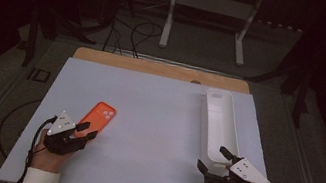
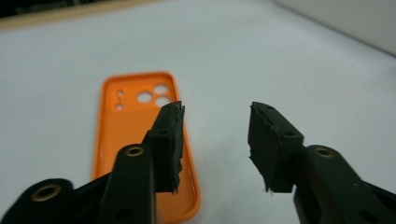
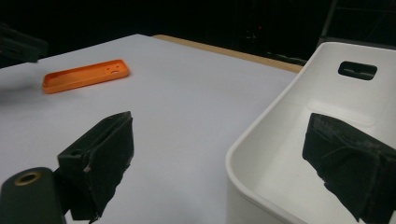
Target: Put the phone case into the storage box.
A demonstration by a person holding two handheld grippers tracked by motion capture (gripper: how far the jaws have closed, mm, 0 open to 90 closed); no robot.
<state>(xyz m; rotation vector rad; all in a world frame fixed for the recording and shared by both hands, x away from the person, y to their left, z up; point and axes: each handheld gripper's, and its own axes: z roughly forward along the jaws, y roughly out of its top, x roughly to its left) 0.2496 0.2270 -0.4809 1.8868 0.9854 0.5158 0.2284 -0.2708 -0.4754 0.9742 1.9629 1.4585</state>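
- Black jaws of the left gripper (image 2: 215,140) stand apart with nothing between them; one jaw hangs over the near end of the orange phone case (image 2: 135,140), the other over bare table to its side.
- That orange phone case lies flat, hollow side up, just ahead of this gripper, its camera cutouts at the far end.
- Jaws of the right gripper (image 3: 233,158) are spread wide too and hold nothing; one is over the table, the other over the near end of the white bin (image 3: 289,154), which runs away ahead of it.
- Progress, as I judge it: nothing is grasped yet. The left gripper looks poised to take the case; closing, lifting and probably carrying it to the bin all remain.
- Count: one phone case, one white bin (nothing seen in it), two grippers, one white table top (image 1: 156,120).
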